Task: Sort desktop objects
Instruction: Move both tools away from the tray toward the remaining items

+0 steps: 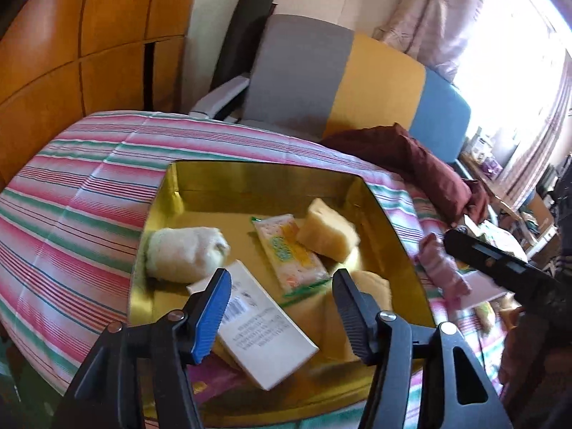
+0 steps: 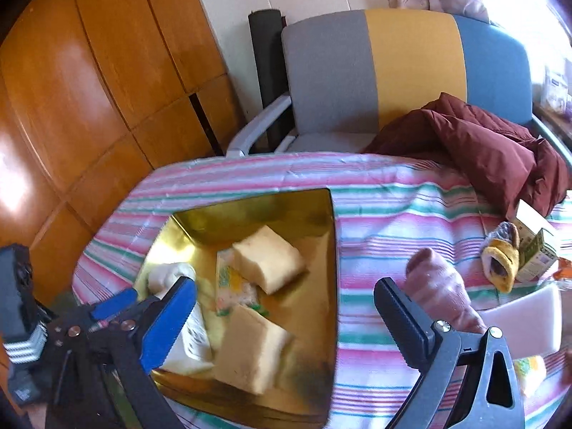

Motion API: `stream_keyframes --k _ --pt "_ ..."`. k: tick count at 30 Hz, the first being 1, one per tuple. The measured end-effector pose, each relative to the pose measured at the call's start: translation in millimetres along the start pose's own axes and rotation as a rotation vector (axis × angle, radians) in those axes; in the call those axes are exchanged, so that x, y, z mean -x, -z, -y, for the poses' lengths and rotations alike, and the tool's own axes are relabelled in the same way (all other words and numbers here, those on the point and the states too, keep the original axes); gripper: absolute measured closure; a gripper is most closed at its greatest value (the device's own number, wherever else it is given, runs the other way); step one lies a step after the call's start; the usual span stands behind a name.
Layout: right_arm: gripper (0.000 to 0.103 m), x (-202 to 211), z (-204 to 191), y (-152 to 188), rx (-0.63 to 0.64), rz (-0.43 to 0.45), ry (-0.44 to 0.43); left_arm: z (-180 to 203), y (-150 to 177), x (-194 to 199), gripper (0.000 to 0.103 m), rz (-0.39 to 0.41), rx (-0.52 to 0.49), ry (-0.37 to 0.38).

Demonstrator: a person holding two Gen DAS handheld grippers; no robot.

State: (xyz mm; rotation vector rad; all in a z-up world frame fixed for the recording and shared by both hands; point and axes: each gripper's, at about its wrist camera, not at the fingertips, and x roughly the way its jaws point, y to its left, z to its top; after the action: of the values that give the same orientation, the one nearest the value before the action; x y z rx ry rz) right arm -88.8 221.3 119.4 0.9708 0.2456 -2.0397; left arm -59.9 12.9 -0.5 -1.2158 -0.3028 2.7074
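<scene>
A gold tray (image 1: 264, 173) (image 2: 250, 202) lies on the striped tablecloth. It holds two yellow sponges (image 1: 327, 230) (image 2: 268, 259), a white rolled cloth (image 1: 186, 252), a snack packet (image 1: 289, 250) and a white box (image 1: 264, 329). My left gripper (image 1: 282, 314) is open and empty above the tray's near side. My right gripper (image 2: 286, 321) is open and empty, over the tray's right edge. A pink rolled sock (image 2: 439, 289) (image 1: 441, 262) lies on the cloth just right of the right finger.
A yellow and purple sock (image 2: 500, 257), a small carton (image 2: 536, 239) and a white block (image 2: 529, 318) lie at the right. A maroon cloth (image 2: 482, 143) hangs over the table's far edge. A chair (image 2: 393, 68) and a wooden cabinet (image 2: 89, 89) stand behind.
</scene>
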Motion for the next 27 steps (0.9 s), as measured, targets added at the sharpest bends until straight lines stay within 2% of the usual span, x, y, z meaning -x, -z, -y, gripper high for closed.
stream_keyframes --k 5,7,11,16,21,23,24,27 --pt "0.0 9 14 12 -0.004 0.0 0.03 15 5 4 0.042 -0.005 -0.027 0.032" --pt "0.0 17 22 15 -0.012 0.003 0.039 20 6 4 0.038 -0.008 -0.032 0.055" --pt "0.0 35 41 17 -0.023 0.015 0.072 31 10 11 0.035 0.029 -0.06 0.039" --pt "0.0 56 70 13 -0.052 0.038 0.124 39 12 11 0.034 0.016 -0.07 0.031" --pt "0.002 75 115 -3 -0.16 0.05 0.048 41 19 10 0.034 0.001 -0.064 0.034" --pt "0.014 81 136 -10 -0.208 0.046 -0.019 43 24 10 0.034 -0.009 -0.067 0.051" --pt "0.014 84 147 -15 -0.225 0.049 -0.028 45 26 11 0.034 -0.006 -0.067 0.054" --pt "0.015 91 170 -21 -0.216 0.07 0.034 51 30 12 0.034 -0.006 -0.082 0.074"
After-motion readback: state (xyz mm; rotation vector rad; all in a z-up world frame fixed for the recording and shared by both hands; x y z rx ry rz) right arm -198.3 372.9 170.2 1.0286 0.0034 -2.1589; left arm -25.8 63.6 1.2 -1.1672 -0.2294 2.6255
